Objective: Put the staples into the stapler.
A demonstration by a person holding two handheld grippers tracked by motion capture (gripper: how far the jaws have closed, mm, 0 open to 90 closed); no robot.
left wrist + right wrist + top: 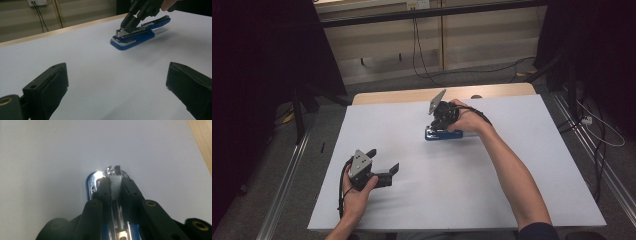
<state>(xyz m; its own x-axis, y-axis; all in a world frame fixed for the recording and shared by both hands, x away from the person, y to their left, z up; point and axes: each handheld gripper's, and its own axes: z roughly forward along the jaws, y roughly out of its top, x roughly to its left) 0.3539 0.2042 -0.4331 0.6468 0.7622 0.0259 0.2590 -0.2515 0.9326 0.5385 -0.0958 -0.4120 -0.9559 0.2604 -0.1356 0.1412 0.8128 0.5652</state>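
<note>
White table (pixel 412 210), blue stapler (pixel 443 134) near far edge, right gripper (pixel 443 120) jaws clamping its staple strip (pixel 115 187), left gripper (pixel 384 167) jaws wide over bare surface.

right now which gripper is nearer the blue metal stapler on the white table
Right. The right gripper is closed on the blue metal stapler's staple strip; the left gripper rests open, well apart, nearer the person.

Glossy blue plastic stapler (pixel 140 35), matt table (pixel 412 150).

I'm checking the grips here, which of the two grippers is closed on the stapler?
The right gripper, at the far side of the white table: its jaws pinch the blue stapler near its front. The left gripper stands open over bare table.
</note>
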